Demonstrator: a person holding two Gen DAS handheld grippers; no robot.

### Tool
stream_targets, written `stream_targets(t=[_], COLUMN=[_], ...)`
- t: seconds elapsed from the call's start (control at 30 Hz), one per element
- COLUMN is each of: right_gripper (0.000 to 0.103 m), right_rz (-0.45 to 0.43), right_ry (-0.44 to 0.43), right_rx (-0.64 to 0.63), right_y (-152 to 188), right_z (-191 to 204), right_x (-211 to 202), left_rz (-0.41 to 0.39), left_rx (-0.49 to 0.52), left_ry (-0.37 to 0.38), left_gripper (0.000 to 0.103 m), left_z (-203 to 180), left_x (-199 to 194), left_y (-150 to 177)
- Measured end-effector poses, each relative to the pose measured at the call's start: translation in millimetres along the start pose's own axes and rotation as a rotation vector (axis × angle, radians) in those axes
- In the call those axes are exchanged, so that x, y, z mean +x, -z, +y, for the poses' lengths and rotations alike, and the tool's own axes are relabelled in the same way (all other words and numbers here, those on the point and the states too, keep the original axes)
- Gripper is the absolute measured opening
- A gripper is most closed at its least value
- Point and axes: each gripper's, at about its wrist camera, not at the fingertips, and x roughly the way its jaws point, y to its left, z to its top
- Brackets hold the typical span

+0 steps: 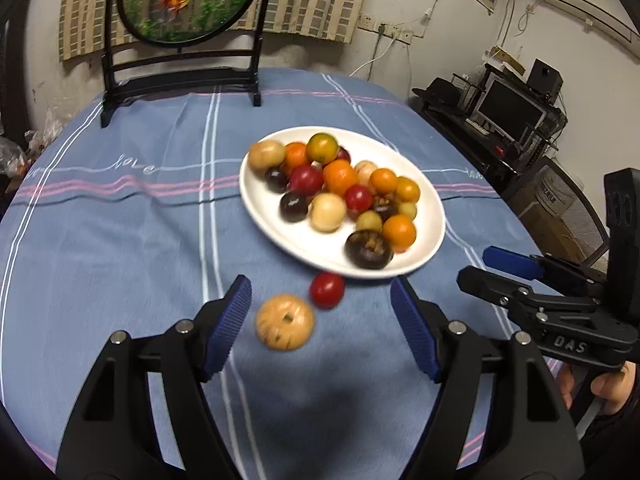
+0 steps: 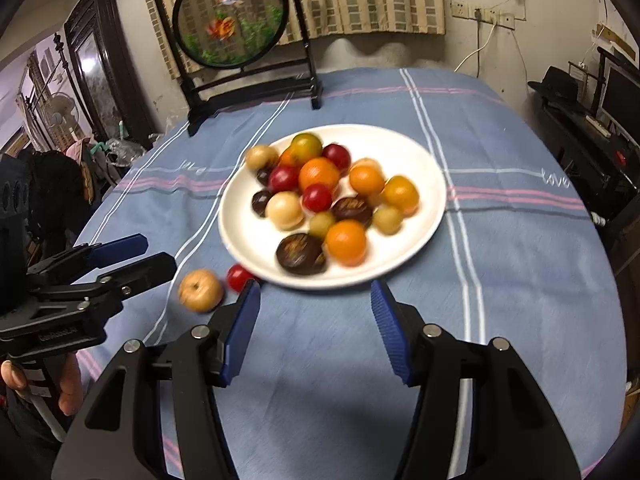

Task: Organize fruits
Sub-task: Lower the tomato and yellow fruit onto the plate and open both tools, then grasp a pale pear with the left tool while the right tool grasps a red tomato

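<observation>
A white plate [image 1: 424, 240] [image 2: 400, 256] holds several small fruits: orange, red, tan and dark purple. Two fruits lie on the cloth in front of it: a tan apple-like fruit [image 1: 285, 322] [image 2: 200, 290] and a red fruit [image 1: 327, 290] [image 2: 239, 277]. My left gripper [image 1: 322, 320] is open, with both loose fruits between its fingers; it also shows in the right wrist view [image 2: 154, 252]. My right gripper [image 2: 316, 316] is open and empty, just short of the plate's near rim; it also shows in the left wrist view [image 1: 484, 264].
The round table has a blue striped cloth [image 1: 120, 240] [image 2: 520, 300]. A black-framed round goldfish screen [image 1: 188, 0] [image 2: 232, 16] stands at the far edge. A desk with a monitor [image 1: 512, 112] is off to the right.
</observation>
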Motion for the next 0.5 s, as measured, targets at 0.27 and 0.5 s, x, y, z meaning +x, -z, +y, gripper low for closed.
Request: stream_targets(t=[0.27,0.5], right_gripper=[0.059,0.058], right_rz=[0.039,0.035], right_ry=[-0.037,-0.051], right_rx=[-0.022,-0.007], right_y=[22.7,23.0], right_z=[38.7,60.4], right_x=[8.6,42.3], left_rz=[-0.03,-0.036], left_rx=[-0.064,-0.148], left_ry=[-0.042,-0.051], left_gripper=[0.079,0.079], left_z=[35.5,84.8], left_x=[-14.8,-30.1], left_y=[19.5,39.4])
